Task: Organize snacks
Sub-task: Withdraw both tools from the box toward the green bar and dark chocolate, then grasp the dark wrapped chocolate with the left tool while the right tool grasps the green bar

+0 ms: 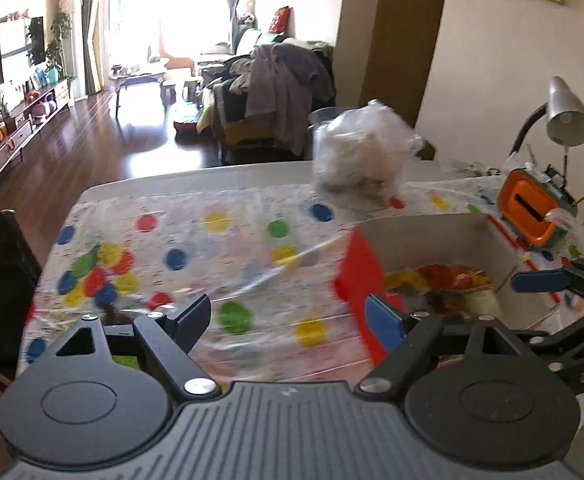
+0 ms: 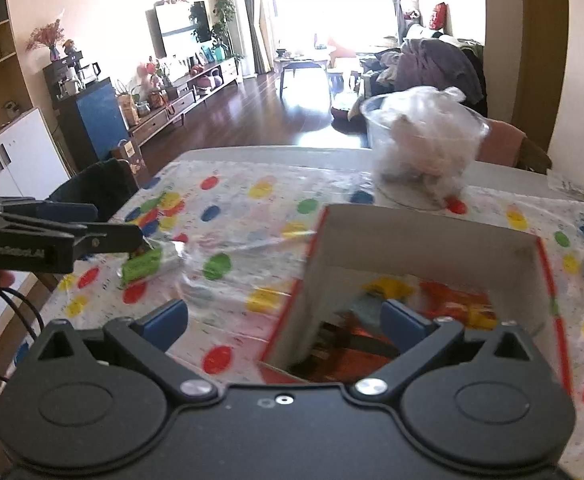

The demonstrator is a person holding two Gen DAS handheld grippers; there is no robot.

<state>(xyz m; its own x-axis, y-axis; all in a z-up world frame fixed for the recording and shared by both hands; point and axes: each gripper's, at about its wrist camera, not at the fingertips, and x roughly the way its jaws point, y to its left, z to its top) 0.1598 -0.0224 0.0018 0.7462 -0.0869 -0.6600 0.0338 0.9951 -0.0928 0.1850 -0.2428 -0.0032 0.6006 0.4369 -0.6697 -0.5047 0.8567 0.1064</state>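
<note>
A red cardboard box [image 2: 423, 240] with white inner walls stands open on the dotted tablecloth. Several bright snack packets [image 2: 455, 300] lie inside it. My right gripper [image 2: 286, 320] is open and empty, straddling the box's near left wall with its right finger over the inside. My left gripper [image 1: 288, 320] is open too, with only tablecloth between its fingers, left of the same box [image 1: 423, 240]. In the right wrist view the left gripper [image 2: 104, 226] hovers just above a green snack packet [image 2: 142, 266] lying on the table. A blue-padded fingertip [image 1: 539, 281] of the right gripper shows over the box.
A clear plastic tub [image 1: 359, 152] stuffed with a crumpled bag stands at the table's far edge. An orange and green box [image 1: 531, 212] and a grey desk lamp [image 1: 567, 112] sit at the right. A dark chair [image 2: 100, 188] is at the table's left side.
</note>
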